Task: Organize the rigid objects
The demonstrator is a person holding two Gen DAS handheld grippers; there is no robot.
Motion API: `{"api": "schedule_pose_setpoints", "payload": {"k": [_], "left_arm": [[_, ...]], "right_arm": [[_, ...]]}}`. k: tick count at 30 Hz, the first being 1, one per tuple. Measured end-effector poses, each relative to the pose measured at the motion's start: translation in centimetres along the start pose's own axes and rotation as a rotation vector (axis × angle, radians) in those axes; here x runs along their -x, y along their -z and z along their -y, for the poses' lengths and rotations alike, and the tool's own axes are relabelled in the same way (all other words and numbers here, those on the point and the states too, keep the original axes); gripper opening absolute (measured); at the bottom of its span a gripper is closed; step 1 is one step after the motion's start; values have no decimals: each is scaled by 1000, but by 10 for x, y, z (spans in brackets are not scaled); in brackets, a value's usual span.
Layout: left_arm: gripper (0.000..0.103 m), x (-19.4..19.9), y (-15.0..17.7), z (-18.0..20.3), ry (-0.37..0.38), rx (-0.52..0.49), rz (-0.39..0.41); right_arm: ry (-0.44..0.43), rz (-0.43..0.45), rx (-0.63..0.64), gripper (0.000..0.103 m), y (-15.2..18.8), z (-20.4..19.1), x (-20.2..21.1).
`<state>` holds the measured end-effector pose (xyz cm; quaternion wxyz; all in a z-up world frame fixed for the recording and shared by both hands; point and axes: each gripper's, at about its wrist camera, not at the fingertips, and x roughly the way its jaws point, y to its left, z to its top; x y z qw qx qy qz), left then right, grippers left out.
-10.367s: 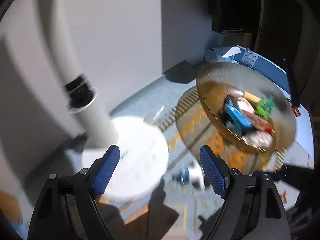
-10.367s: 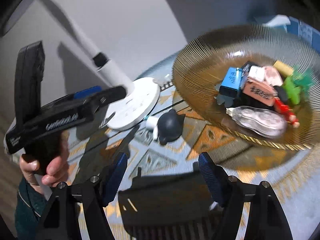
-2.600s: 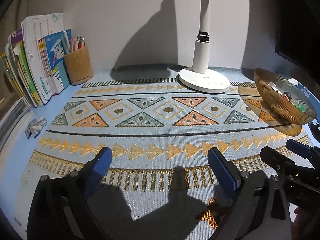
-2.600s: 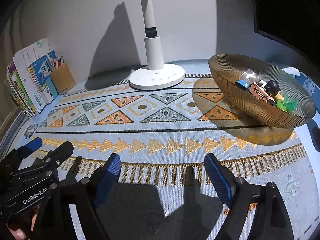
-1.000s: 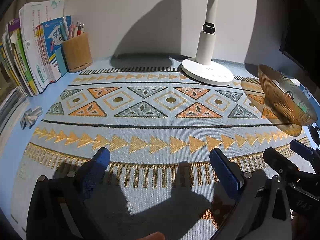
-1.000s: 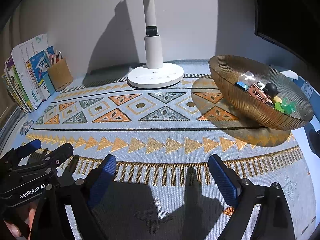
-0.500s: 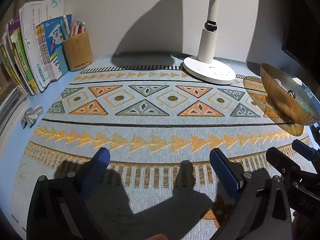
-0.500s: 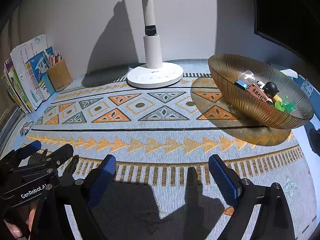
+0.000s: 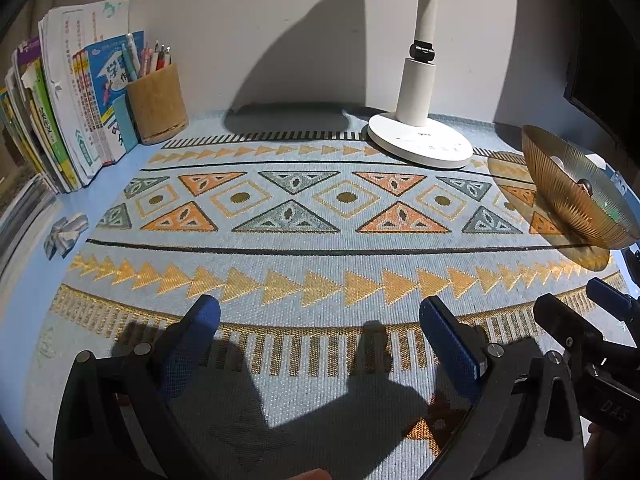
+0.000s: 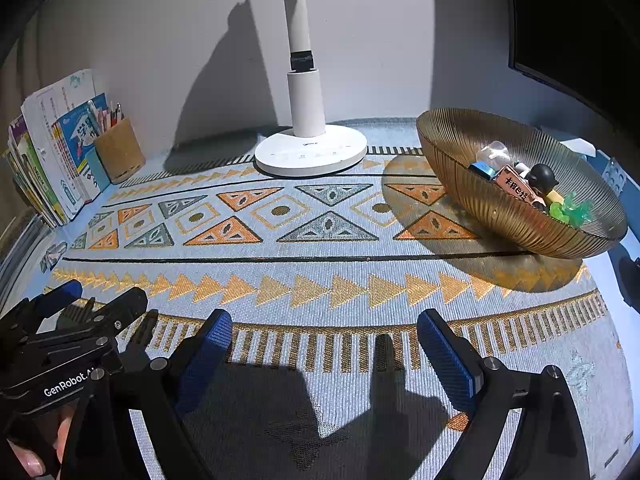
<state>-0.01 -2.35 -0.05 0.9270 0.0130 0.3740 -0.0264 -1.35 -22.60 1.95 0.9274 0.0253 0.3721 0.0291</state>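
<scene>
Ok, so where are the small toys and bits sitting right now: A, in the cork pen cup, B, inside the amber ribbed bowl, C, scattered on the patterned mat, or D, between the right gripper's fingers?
B: the small items are piled inside the amber ribbed bowl, while the patterned mat lies bare and the right gripper stands open with nothing in it.

On the mat (image 10: 320,280), the lamp (image 10: 310,152) stood behind centre, the bowl (image 10: 480,208) of small objects (image 10: 516,184) right, the books (image 10: 44,160) and pen holder (image 10: 119,152) left.
</scene>
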Motion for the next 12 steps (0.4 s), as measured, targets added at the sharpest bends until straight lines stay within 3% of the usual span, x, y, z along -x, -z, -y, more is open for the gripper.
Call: {"api": "schedule_pose_setpoints", "payload": {"k": [12], "left_arm": [[100,1,-2,-4,-5,14,18]], "right_arm": [[4,0,-3,93,0,-2,0]]}}
